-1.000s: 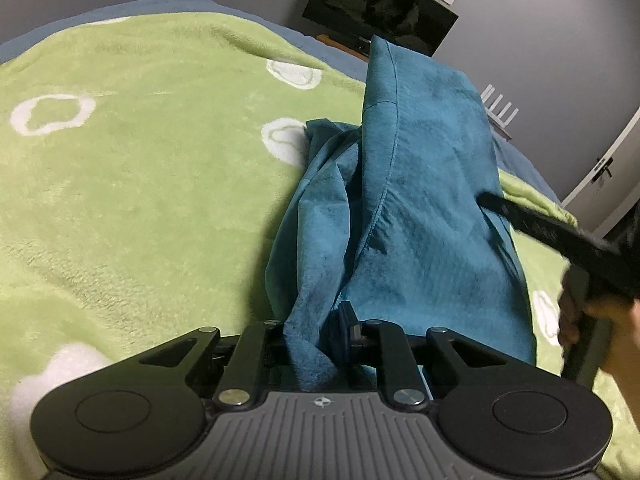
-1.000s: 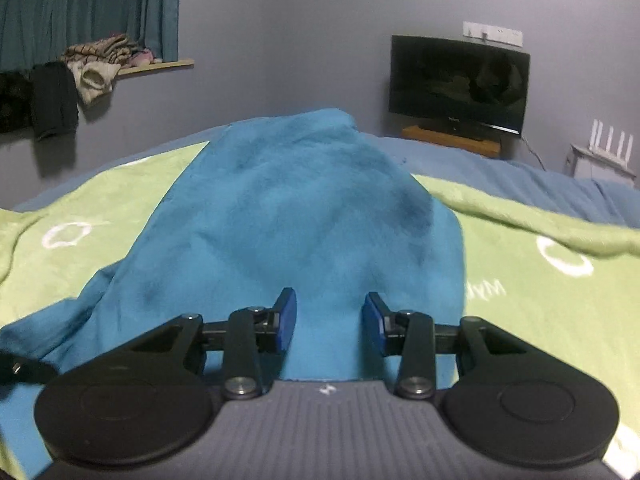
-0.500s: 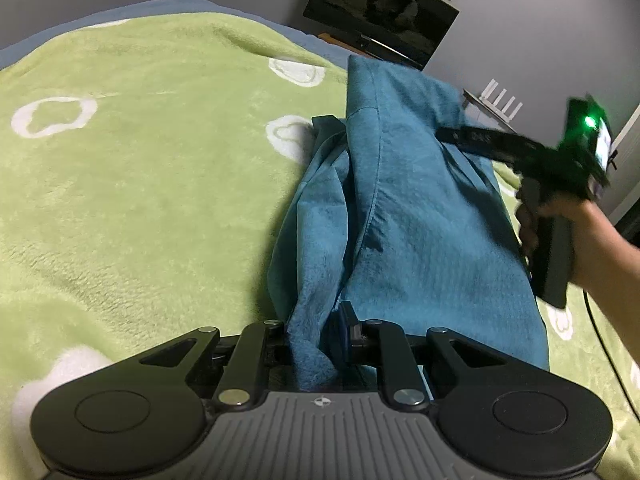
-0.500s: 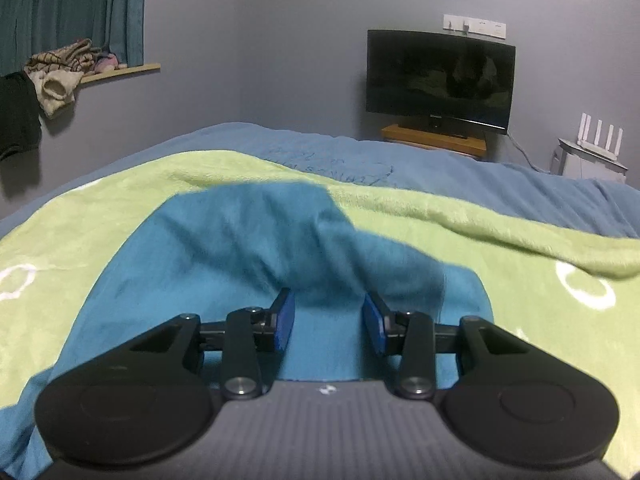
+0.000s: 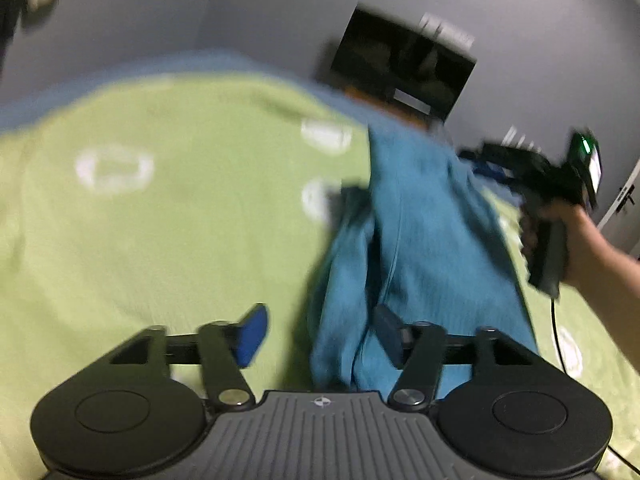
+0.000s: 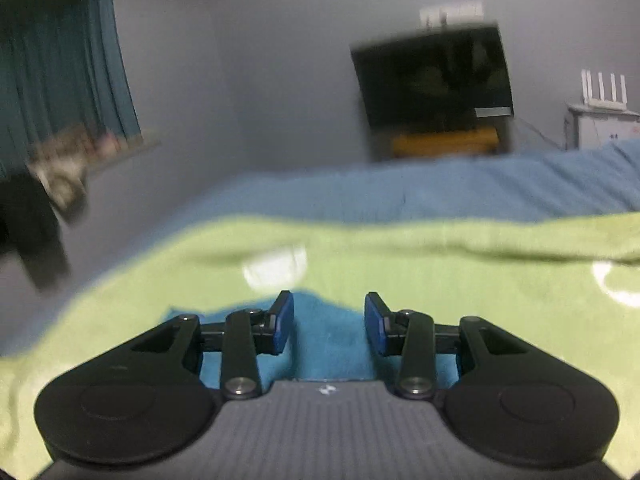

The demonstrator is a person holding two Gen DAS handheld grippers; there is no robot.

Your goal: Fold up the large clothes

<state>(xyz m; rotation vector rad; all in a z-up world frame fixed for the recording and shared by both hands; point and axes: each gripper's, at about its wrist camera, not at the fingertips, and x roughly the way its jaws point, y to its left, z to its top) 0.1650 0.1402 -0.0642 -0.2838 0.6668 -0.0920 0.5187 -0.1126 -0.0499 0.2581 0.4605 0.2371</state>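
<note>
A teal garment point(image 5: 424, 240) lies folded lengthwise on the green blanket point(image 5: 160, 220), running away from me. My left gripper point(image 5: 320, 336) is open; the garment's near end lies between its jaws, close to the right pad point(image 5: 390, 334). My right gripper point(image 5: 500, 160) appears at the right of the left wrist view, held in a hand over the garment's far right edge. In the right wrist view my right gripper point(image 6: 328, 324) is open and empty, with only the garment's far end point(image 6: 328, 344) below it. Both views are blurred.
The green blanket point(image 6: 440, 264) with white ring marks covers a bed with a blue sheet point(image 6: 440, 192) at the far end. A dark TV point(image 6: 436, 84) stands on the far wall, a white router point(image 6: 604, 90) to its right, clothes on a shelf point(image 6: 72, 160) to the left.
My left gripper has opened and let go of the garment's near end. My right gripper has lifted and moved toward the garment's far end, so less teal cloth shows under it.
</note>
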